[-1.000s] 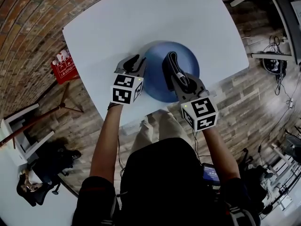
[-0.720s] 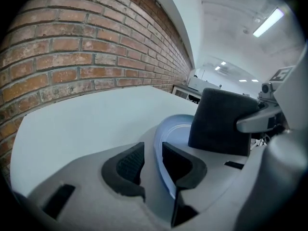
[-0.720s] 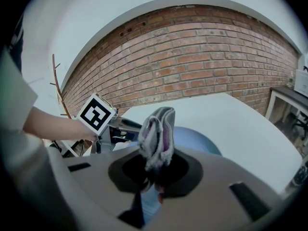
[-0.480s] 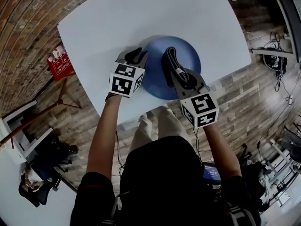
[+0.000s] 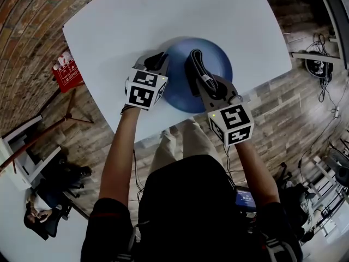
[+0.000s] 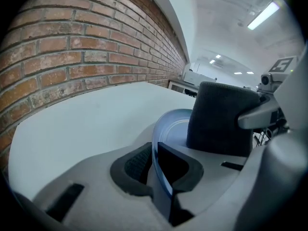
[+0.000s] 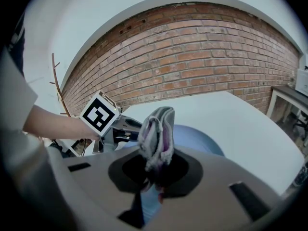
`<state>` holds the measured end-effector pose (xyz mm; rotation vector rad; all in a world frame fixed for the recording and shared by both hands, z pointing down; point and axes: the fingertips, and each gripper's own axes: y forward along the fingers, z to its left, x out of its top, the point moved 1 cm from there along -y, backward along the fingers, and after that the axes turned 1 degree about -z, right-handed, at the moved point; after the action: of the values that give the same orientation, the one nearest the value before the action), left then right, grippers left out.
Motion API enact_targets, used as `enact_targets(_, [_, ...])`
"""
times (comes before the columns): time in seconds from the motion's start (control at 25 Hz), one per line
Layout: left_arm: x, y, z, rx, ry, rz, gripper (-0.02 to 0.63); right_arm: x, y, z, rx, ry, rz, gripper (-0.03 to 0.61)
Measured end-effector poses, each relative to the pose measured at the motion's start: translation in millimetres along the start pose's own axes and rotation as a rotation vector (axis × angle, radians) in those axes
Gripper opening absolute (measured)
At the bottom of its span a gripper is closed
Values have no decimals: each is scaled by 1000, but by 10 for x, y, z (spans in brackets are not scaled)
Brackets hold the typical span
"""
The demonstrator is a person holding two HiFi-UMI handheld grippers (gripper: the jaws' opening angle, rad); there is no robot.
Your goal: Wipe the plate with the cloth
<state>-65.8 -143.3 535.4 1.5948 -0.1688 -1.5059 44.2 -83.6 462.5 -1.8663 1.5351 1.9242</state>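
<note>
A blue plate (image 5: 218,64) lies on the white table (image 5: 163,15) near its front edge. My left gripper (image 5: 157,63) is shut on the plate's left rim (image 6: 159,177), which runs edge-on between the jaws. My right gripper (image 5: 197,70) is shut on a folded dark grey cloth (image 5: 195,65), which rests on the plate's middle. In the right gripper view the cloth (image 7: 158,134) stands up from the jaws over the plate (image 7: 197,138). In the left gripper view the cloth (image 6: 219,117) sits as a dark block on the plate.
A brick wall (image 6: 72,47) runs along the table's far side. A red box (image 5: 66,70) stands on the floor left of the table. A person sits on a chair (image 5: 38,214) at the lower left. Cables and gear (image 5: 319,64) lie on the floor at right.
The view has shifted slightly; both grippers and the plate sit a little higher in the head view. The cloth has crept a bit toward the plate's far side. Both grips are unchanged.
</note>
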Motion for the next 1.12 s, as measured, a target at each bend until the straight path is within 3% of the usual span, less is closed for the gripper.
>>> enact_targets(0.64, [-20,-9,-17,-11,-9,10,43,180,-60,-79,-8,-72,-14,51])
enact_targets(1.12, [-1,-18,-36,-13,-10,6,43,511,-95,-357,-81,-348,11,51])
